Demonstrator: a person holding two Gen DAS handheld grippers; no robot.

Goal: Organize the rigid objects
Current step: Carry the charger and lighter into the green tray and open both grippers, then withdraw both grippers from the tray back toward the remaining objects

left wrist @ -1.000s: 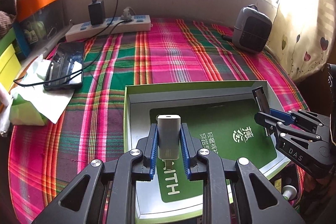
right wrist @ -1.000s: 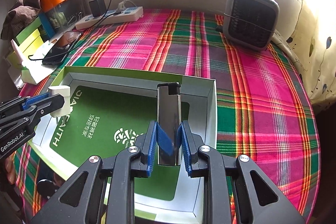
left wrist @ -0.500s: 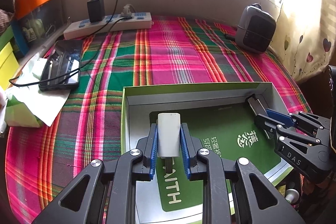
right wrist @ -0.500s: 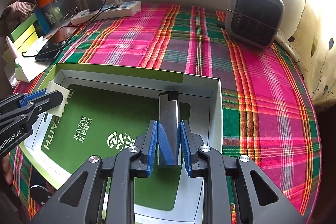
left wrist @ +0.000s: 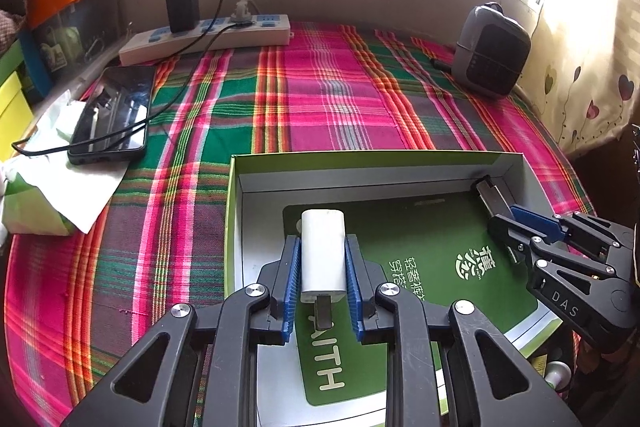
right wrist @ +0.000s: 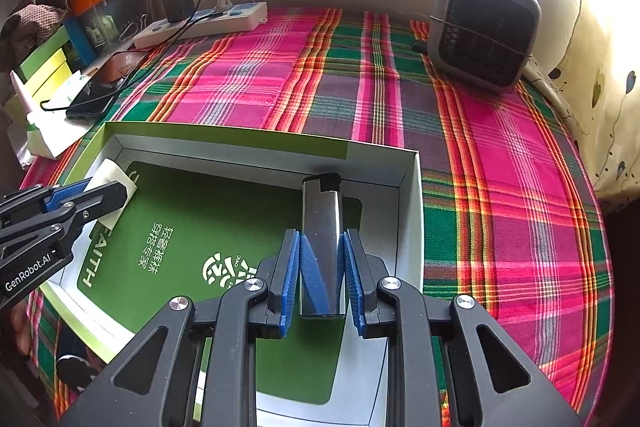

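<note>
Charger in left gripper, lighter in right gripper: both clamped, low inside box. Next, I judge: release both.

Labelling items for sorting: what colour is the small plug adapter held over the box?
White, a small rounded plastic plug adapter; clearest in the left wrist view.

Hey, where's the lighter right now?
The lighter is between the right gripper's fingers, down in the box's far right corner; the left view shows it there too.

white charger, silver lighter, plaid cloth
</note>
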